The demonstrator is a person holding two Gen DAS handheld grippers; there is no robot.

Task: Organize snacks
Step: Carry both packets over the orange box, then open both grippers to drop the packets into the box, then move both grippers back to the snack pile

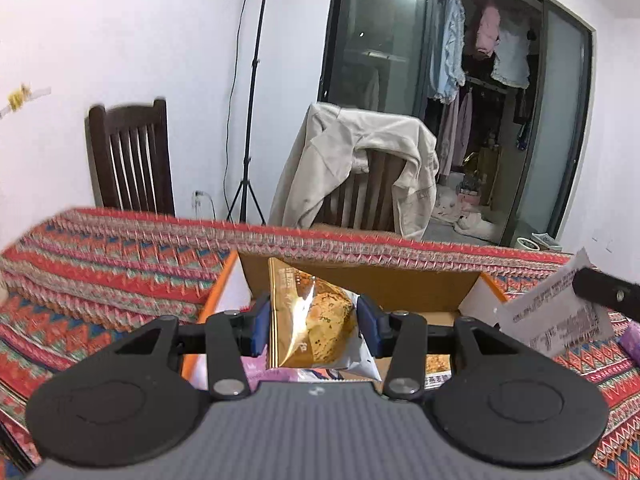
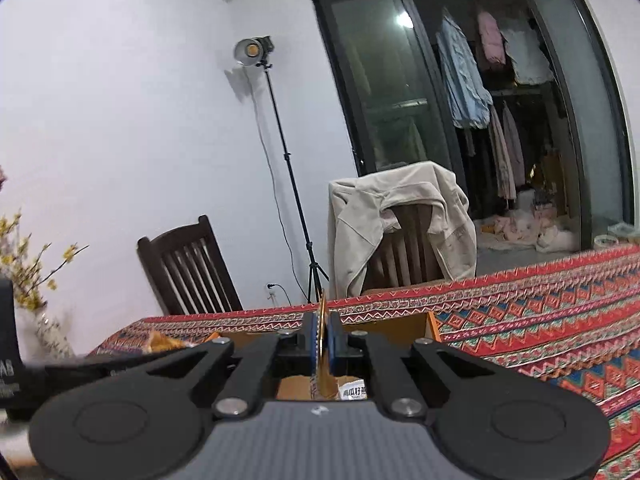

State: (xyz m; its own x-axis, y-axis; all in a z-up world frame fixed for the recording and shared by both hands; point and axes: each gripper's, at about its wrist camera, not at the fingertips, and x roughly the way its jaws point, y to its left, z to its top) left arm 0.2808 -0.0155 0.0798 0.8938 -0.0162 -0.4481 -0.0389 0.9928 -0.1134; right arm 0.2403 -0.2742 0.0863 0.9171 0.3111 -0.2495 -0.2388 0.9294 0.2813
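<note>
Left wrist view: the left gripper clamps its blue pads on a gold snack packet, held above an open cardboard box on the patterned tablecloth. The packet's long axis runs from the camera toward the box, its far corner tipped up. At right, the right gripper pinches a white-backed packet. Right wrist view: the right gripper's jaws are pressed narrow on a thin packet seen edge-on, standing upright above the box.
</note>
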